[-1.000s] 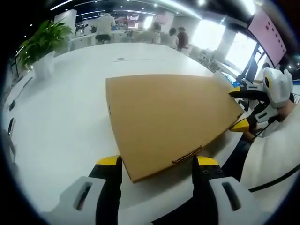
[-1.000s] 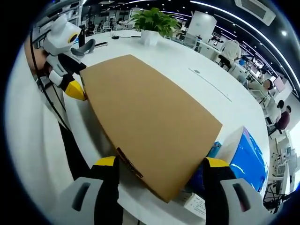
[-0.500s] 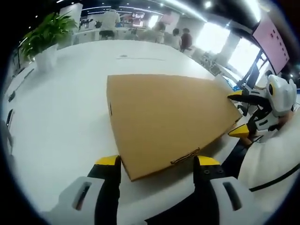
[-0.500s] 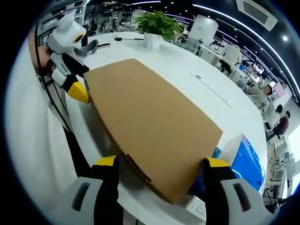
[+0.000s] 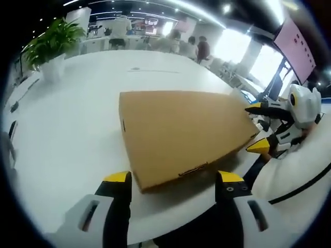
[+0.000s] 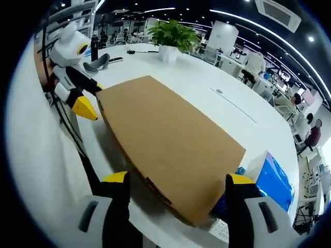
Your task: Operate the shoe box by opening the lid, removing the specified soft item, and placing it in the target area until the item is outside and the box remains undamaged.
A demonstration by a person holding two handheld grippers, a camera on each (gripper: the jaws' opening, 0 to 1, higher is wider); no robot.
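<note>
One brown cardboard shoe box (image 5: 181,132), its lid down and flat, lies on a white bench (image 5: 67,124) in an open-plan office as a person brings two claws to its opposite ends. The left claw (image 5: 173,181) hangs with its yellow-tipped jaws spread wide, apart from the near edge where a small tab slot shows, and grips nothing. The right claw (image 6: 176,182) is likewise spread open, its jaws straddling the box's other near corner without closing on it, apparently positioned so each hand can take one end and raise the lid evenly without crushing the card. The soft item to be removed is presumably inside, hidden by the closed lid. Counted on the bench: one box, one potted plant (image 6: 173,35) at the far side, and one blue-and-white carton (image 6: 271,178) just beside the box's corner.
</note>
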